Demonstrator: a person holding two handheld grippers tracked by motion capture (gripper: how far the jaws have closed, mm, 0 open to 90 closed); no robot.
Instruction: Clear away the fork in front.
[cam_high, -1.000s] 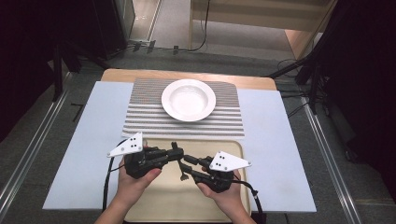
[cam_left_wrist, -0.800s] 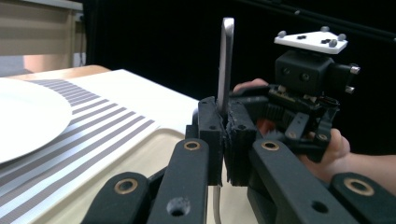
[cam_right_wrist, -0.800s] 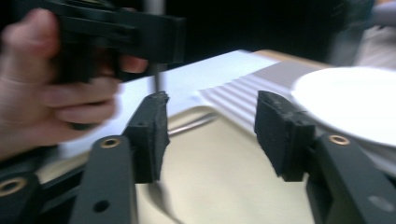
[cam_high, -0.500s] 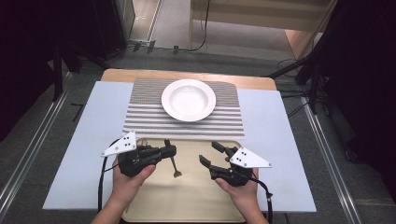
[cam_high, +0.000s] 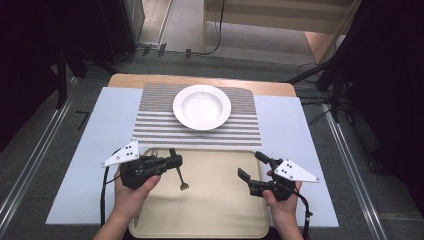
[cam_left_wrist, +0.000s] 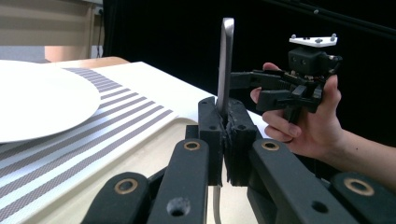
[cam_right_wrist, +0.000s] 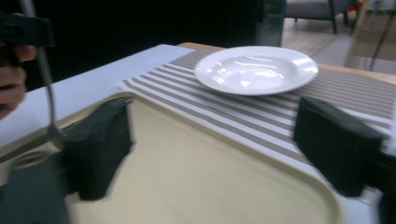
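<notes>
My left gripper is shut on the handle of a metal utensil, which hangs with its small head just above the beige tray. In the left gripper view the handle sticks straight up out of the closed jaws. My right gripper is open over the right part of the tray with nothing between its fingers. A white deep plate stands on the striped mat beyond the tray. The right gripper view has the utensil at its left edge.
The tray sits at the near middle of a pale blue table cover, touching the mat's near edge. A wooden table edge runs behind the mat. Dark stands and cables ring the table.
The two grippers were close together over the tray's middle. They have drawn apart: the left went left with the utensil, the right went right with its jaws open.
</notes>
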